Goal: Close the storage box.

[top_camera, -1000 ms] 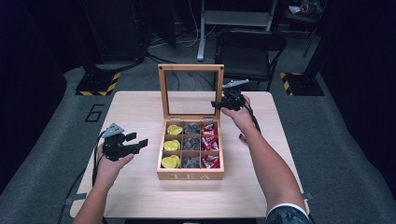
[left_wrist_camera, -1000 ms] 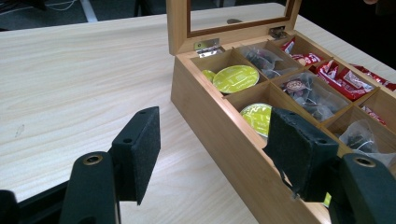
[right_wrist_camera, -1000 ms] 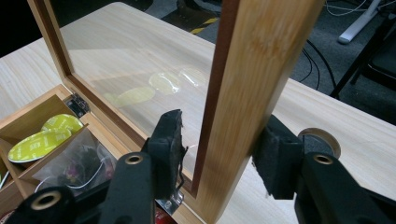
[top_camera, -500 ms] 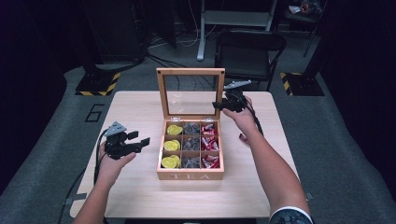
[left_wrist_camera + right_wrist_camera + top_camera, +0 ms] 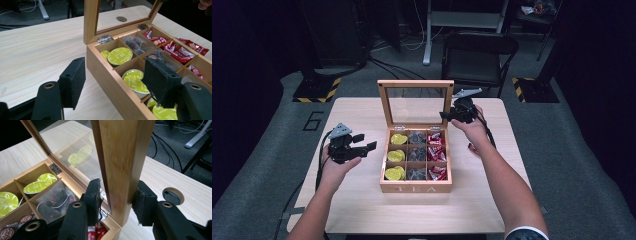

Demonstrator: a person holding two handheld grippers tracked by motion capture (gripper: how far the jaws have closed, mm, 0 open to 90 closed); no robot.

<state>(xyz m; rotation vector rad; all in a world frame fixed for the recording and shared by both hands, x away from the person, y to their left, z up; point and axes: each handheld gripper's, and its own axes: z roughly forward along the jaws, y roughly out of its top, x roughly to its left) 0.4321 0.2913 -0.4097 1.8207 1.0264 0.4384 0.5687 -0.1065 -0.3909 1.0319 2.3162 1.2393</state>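
Tea box (image 5: 415,160) is seen mid-table with its lid (image 5: 416,102) upright. The lid's side frame (image 5: 122,170) is straddled by the right gripper (image 5: 116,197), whose jaws have just been closing; pad contact cannot be told. The left gripper (image 5: 115,80) is held unclenched beside the box. Next, a firm pinch is judged necessary to lower the lid.
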